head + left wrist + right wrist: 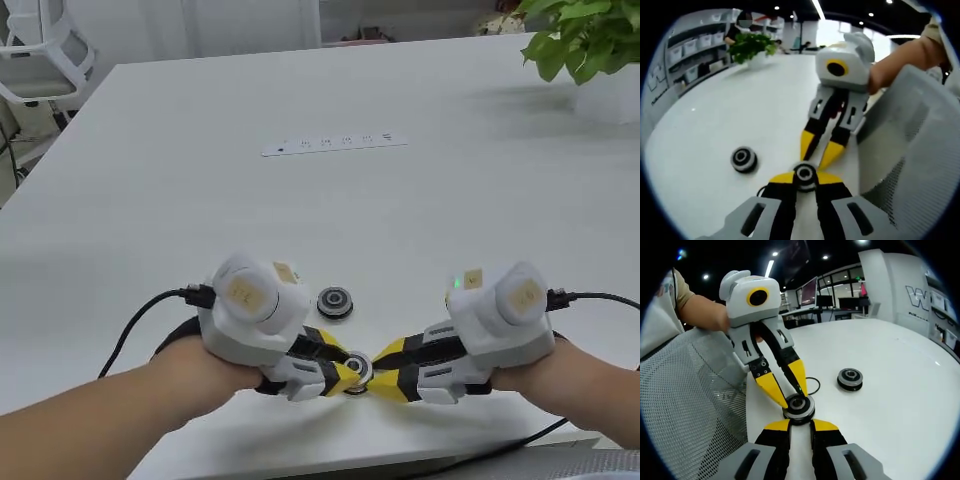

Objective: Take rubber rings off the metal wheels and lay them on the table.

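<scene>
At the near edge of the table [300,210], the left gripper [340,370] pinched a wheel [357,372] between its tips. From the right, the right gripper [382,362] met the same wheel, its jaws slightly apart; we could not tell whether they gripped it. We noted a second wheel [335,302] lying flat just beyond, apart from both grippers.

Looks like an open-plan office to me: big white table [300,200], mesh chair [690,405], potted plant [590,50], shelves [690,55] of bins, monitors [807,292] behind.
</scene>
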Demonstrator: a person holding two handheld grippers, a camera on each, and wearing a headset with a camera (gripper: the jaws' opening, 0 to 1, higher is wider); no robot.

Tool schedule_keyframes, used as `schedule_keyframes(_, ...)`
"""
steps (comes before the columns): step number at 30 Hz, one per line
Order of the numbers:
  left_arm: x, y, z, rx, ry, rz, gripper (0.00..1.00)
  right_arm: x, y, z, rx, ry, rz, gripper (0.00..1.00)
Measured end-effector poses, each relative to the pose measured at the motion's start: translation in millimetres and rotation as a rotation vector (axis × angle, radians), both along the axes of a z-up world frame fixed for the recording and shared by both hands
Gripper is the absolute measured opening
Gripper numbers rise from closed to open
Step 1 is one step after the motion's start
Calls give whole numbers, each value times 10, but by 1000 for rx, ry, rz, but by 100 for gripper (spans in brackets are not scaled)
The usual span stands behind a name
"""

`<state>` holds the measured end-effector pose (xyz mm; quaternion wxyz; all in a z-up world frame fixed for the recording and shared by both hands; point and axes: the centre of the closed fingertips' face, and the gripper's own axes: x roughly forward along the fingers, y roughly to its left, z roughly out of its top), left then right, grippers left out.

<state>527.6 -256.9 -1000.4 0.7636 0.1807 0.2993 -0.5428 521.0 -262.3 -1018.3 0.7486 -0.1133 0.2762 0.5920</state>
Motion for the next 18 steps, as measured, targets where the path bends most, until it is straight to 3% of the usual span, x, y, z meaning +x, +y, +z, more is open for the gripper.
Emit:
schedule_keyframes(3,-9,2,-5,16,-29,-11,14,-7,-4,4,-4,4,-8,11)
schedule_keyframes(12,-8,3,-11,22,-58,-2,14,-11,-31,-6,0,29,-33,3)
schedule_keyframes(18,-9,11,-21,30,-81,9,13,24,-57,-7,43,126,-120,0)
